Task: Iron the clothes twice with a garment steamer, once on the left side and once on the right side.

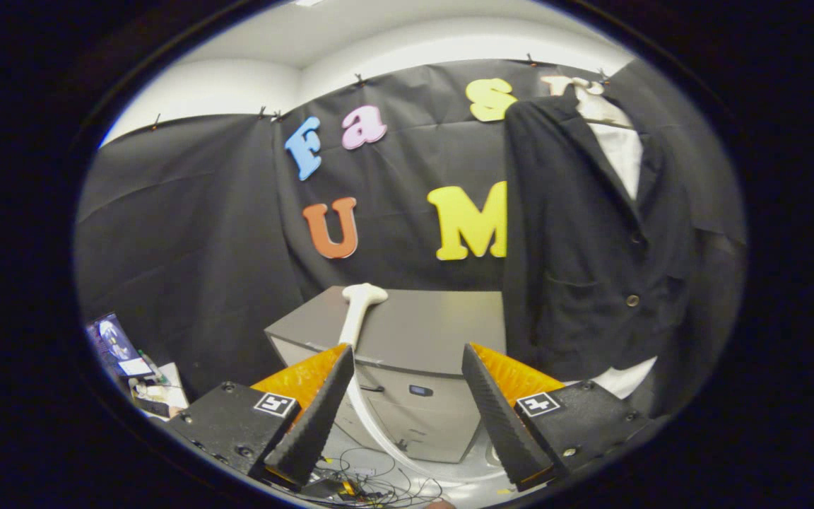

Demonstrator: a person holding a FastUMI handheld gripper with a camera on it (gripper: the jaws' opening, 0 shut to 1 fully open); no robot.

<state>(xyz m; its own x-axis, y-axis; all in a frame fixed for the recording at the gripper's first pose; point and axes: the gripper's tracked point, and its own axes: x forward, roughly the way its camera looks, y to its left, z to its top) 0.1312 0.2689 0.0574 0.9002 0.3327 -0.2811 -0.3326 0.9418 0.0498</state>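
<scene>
a: your gripper (pixel 407 417) has its jaws wide apart, nothing between them, both ribbed black fingers (pixel 311 424) hanging in open air.

b: and the steamer?

a: the white garment steamer (pixel 363 304) is just ahead of your left finger. its head rests on top of the grey cabinet (pixel 421 332), and its neck slopes down toward the left fingertip. the white hose (pixel 372 424) curves from beside that finger down in front of the cabinet, crossing the gap between the jaws low down. from here i'd say the finger is beside the handle rather than touching it, but the overlap makes that hard to call.

b: where's the clothing?

a: the dark jacket (pixel 584 240) hangs beyond your right finger, up and to the right of it, over a white shirt (pixel 622 155) showing at the collar and below the hem. two buttons run down its front. its left edge comes down beside the cabinet's right end.

b: anything else around?

a: a tangle of wires (pixel 372 488) lies on the floor under the jaws, and out past your left finger there's a cluttered desk corner (pixel 138 367), too small to read clearly.
</scene>
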